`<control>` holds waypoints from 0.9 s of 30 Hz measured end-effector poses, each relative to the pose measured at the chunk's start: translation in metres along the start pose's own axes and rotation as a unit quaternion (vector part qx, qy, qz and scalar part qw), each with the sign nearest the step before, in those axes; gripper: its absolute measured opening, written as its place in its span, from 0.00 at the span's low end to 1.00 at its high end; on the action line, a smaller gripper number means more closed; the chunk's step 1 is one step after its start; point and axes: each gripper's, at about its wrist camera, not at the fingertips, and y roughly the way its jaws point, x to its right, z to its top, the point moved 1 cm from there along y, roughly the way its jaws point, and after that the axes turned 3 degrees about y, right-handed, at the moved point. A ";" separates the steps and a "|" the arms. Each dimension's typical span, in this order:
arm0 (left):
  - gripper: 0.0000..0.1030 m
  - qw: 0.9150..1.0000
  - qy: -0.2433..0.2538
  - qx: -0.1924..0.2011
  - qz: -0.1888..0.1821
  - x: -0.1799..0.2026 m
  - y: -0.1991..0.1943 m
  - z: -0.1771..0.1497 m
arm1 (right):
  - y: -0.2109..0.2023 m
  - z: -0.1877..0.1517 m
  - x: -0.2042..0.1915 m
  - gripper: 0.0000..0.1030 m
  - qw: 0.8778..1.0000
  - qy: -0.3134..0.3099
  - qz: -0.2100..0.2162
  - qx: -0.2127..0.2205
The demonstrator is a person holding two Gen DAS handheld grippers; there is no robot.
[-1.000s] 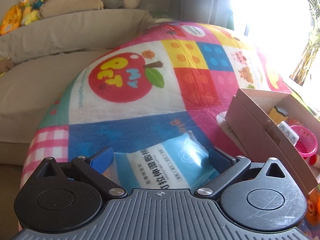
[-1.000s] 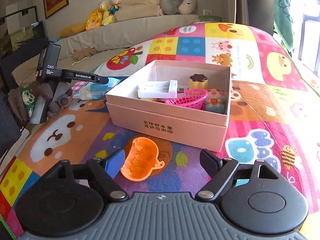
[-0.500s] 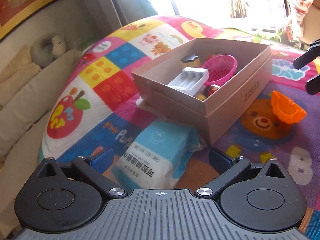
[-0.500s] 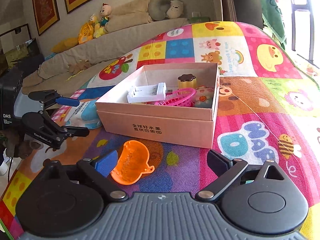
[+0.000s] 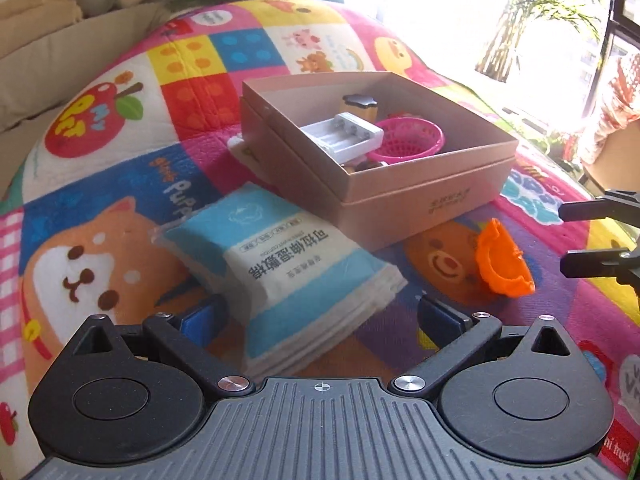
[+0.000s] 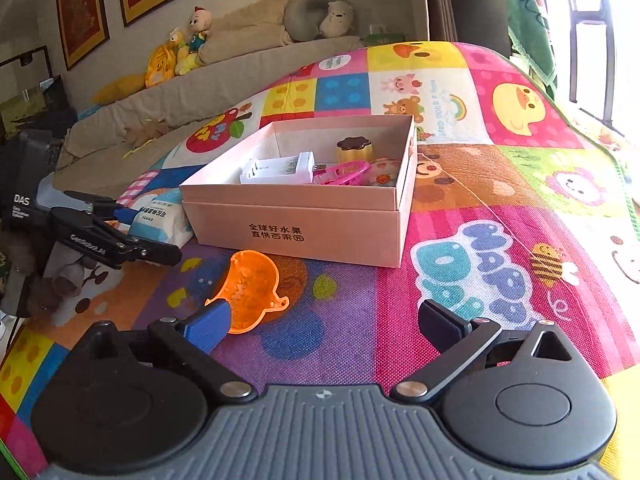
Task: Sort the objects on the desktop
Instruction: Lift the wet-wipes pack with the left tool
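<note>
While lying flat on the bright play mat (image 5: 192, 56), touches the near left corner of the box (image 5: 424, 204) with its far end: a blue and white soft packet (image 5: 288, 264). Sits between the two blue pads of the left hand-held gripper (image 5: 320, 316), but with gaps on both sides, so not squeezed and not held. Stands wide open, that left hand-held gripper, with its fingers low over the mat.

Lies on the mat just in front of the box, near its front wall but apart from it: an orange plastic toy (image 6: 250, 290) with a little tail. Sits right by the left blue pad of the right hand-held gripper (image 6: 324, 320), more to that side than in the middle. Has just been opening, that right hand-held gripper, and now stands very wide, with nothing pinched between its pads. Hard to tell if the pad touches the toy's edge.

Holds several things already, the open pink cardboard box: a white battery charger (image 6: 280, 168), a pink basket (image 5: 408, 140), a small yellow pudding toy with a brown top (image 6: 354, 148), and a small round toy with a painted face (image 6: 386, 172).

Shows at the back, past the mat: a beige sofa (image 6: 224, 80) with stuffed toys (image 6: 180, 56) on it.
</note>
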 end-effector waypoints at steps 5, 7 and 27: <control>1.00 0.993 -0.094 0.023 0.067 0.001 -0.003 0.018 | 0.010 -0.003 -0.008 0.98 1.000 -0.008 -0.009 -0.005; 1.00 0.988 -0.128 0.029 0.080 -0.005 0.003 0.028 | 0.012 -0.006 -0.014 0.98 1.000 -0.022 -0.019 -0.003; 1.00 0.976 -0.099 -0.014 0.194 -0.016 0.013 0.007 | 0.027 -0.007 -0.010 1.00 0.999 0.000 -0.026 -0.041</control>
